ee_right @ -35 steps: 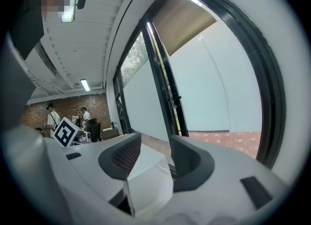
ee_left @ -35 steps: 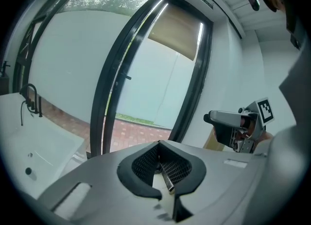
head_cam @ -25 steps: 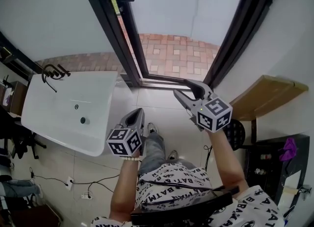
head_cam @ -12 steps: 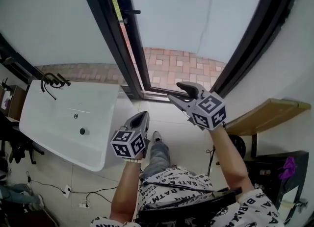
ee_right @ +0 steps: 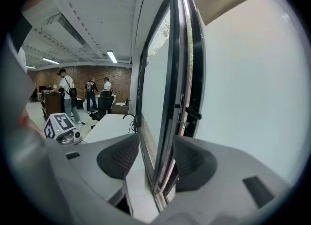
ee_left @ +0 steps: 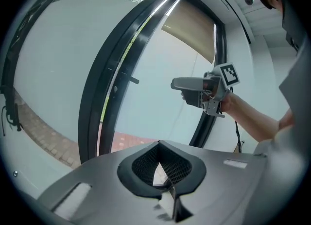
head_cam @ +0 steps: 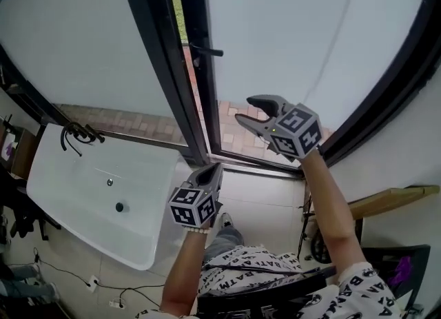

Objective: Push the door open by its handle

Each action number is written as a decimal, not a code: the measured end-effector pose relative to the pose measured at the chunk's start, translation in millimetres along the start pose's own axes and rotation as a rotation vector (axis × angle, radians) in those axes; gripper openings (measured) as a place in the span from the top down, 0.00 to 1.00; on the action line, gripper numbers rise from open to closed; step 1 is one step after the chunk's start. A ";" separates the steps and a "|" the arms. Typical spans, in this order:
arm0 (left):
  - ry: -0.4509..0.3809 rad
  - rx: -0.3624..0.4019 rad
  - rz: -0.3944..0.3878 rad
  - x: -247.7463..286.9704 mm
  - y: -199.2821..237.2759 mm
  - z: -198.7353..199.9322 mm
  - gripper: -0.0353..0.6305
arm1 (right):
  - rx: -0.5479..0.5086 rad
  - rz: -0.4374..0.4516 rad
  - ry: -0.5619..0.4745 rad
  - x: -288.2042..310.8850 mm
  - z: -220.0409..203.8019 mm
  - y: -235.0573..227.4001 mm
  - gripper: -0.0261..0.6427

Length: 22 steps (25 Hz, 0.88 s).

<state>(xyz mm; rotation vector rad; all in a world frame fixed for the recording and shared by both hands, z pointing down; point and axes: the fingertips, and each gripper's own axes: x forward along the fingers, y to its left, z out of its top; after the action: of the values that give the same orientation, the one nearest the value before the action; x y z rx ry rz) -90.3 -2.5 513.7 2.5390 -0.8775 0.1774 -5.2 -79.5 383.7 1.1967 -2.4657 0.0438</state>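
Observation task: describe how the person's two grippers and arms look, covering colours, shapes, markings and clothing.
Both the left gripper and right gripper are grey plastic with tapered jaws lined by dark textured pads. Each carries a cube of black-and-white square markers. Arms are bare below a short-sleeved white shirt with black lettering; a pale bead bracelet circles the left wrist.

white basin (head_cam: 83,193) with black tap (head_cam: 73,135) at left, brick paving (head_cam: 131,125) outside; wooden shelf (head_cam: 400,197) at right
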 end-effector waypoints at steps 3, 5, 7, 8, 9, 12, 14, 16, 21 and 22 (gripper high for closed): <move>-0.003 0.009 0.010 16.8 22.7 20.1 0.97 | -0.044 -0.019 0.033 32.5 25.1 -40.1 0.61; -0.004 0.018 0.013 23.5 34.9 29.7 0.97 | -0.060 -0.036 0.043 48.3 40.6 -62.8 0.61; -0.008 0.023 0.006 27.6 43.8 37.8 0.97 | -0.085 -0.053 0.057 61.1 53.7 -79.5 0.61; -0.012 0.024 0.003 29.5 47.6 42.6 0.97 | -0.101 -0.061 0.069 67.7 59.8 -86.9 0.61; -0.016 0.024 0.000 31.3 50.8 47.5 0.97 | -0.116 -0.067 0.083 74.8 64.9 -94.0 0.61; -0.031 0.021 -0.004 35.7 54.6 56.8 0.97 | -0.148 -0.075 0.131 97.2 70.9 -111.7 0.61; -0.036 0.022 -0.004 38.9 56.0 58.3 0.97 | -0.167 -0.070 0.168 113.6 69.2 -120.5 0.61; -0.037 0.016 0.000 43.4 59.1 58.2 0.97 | -0.178 -0.057 0.208 131.7 64.9 -129.2 0.61; -0.041 -0.002 0.013 53.7 65.0 57.3 0.97 | -0.232 -0.030 0.332 175.6 49.4 -149.3 0.61; -0.041 -0.007 0.019 54.1 66.7 56.9 0.97 | -0.243 -0.018 0.342 183.9 49.0 -148.5 0.61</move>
<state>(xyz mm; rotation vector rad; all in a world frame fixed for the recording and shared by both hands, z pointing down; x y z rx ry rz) -89.8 -104.8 501.6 2.5368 -0.9169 0.1278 -10.8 -320.8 384.4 1.0130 -2.0946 -0.0505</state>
